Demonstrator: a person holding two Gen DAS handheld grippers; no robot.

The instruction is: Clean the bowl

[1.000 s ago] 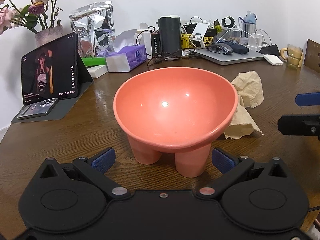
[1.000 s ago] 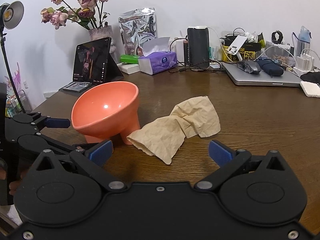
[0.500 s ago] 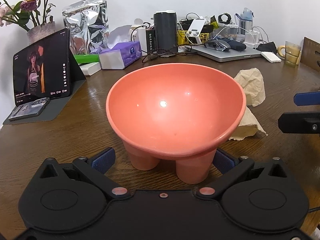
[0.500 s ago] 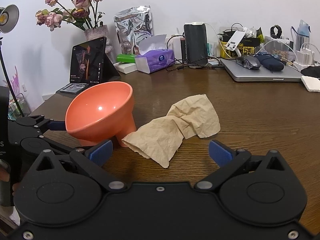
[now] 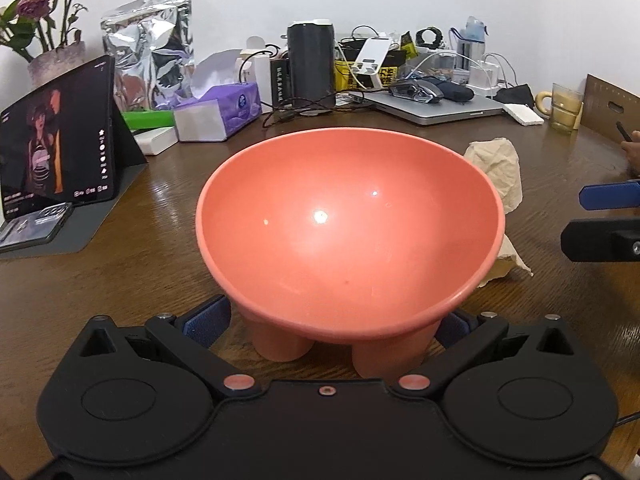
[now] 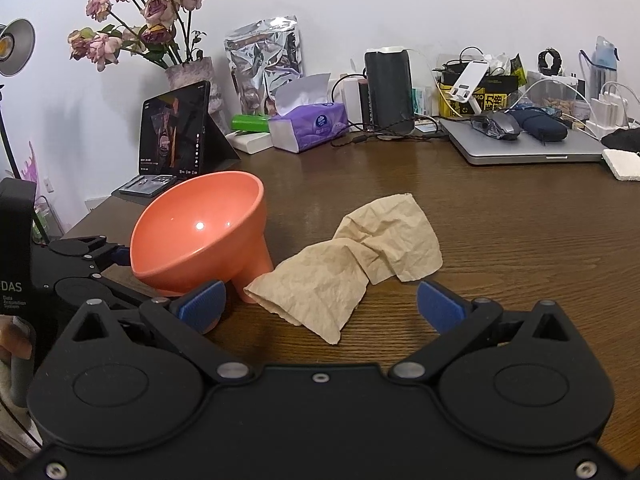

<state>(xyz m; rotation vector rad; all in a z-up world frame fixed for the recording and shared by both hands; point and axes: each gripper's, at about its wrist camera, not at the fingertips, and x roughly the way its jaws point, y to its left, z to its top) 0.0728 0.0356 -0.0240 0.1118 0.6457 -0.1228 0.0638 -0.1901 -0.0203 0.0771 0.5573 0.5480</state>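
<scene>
**Bowl between the left tongs, paper ahead of the right**

The bowl (image 5: pixel 350 232) is coral-coloured, stands on short legs on the wooden table (image 6: pixel 520 220), and tilts its open face toward the left tongs (image 5: pixel 328 322). Its inside looks glossy; a small dark speck shows low on the inner wall, though whether this is dirt cannot be told.

The left tongs are spread wide, one blue pad on each side of the bowl's legs. The pads lie close beside the legs without visibly touching them. The left hand is therefore the nearer one to the bowl, which lies straight ahead of it, centred in the gap.

A crumpled brown paper towel (image 6: pixel 352 268) lies flat on the table just beside the bowl's base, one corner against a leg. Its long axis runs from near-left to far-right across the right wrist view. The right tongs (image 6: pixel 320 306) are also released and hold nothing; the near end of the towel lies just ahead of the gap.

A tablet (image 6: pixel 174 130) and a tissue box (image 6: pixel 308 124) stand well behind.
</scene>
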